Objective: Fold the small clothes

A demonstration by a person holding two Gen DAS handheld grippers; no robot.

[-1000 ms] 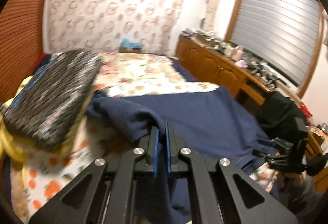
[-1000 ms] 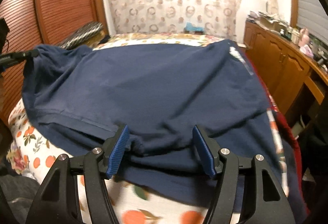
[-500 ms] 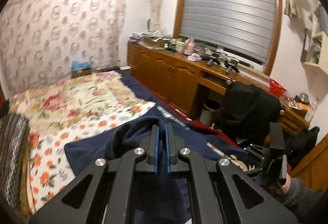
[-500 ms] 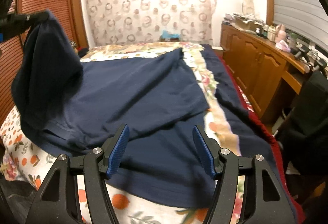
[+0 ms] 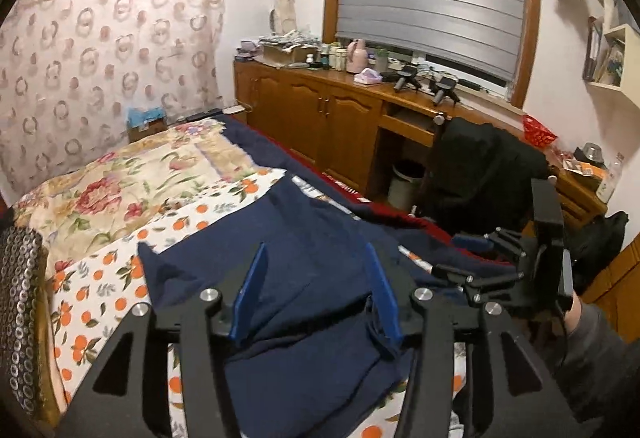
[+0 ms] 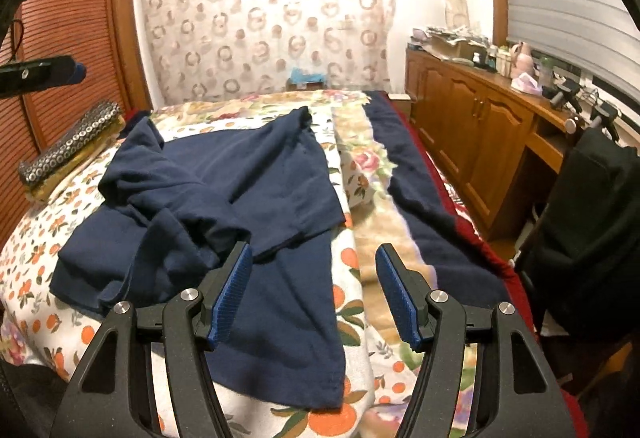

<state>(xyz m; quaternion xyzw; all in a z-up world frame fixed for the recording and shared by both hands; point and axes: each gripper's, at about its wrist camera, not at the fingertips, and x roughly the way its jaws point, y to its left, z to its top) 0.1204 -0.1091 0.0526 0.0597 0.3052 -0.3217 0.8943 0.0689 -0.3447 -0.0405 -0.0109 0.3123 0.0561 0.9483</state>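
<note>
The left claw (image 5: 316, 292), jaws just opened off the navy shirt (image 6: 224, 197), and the empty, parted right claw (image 6: 314, 292) should next flatten the rumpled fold on the bed (image 6: 360, 165).

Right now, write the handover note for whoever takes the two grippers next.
Left gripper: open, its jaws have just been opening; the navy shirt lies below them, no longer gripped.
Right gripper: open, holding nothing, above the shirt's near right edge.
Shirt: on the orange-print sheet on the bed, one side thrown over the middle, the folded part bunched and wrinkled. A patterned folded pile sits at the bed's far left.
Done: first fold-over, roughly.
Left: smooth the bunched layer, square the edges, fold the other side and finish the fold.
</note>
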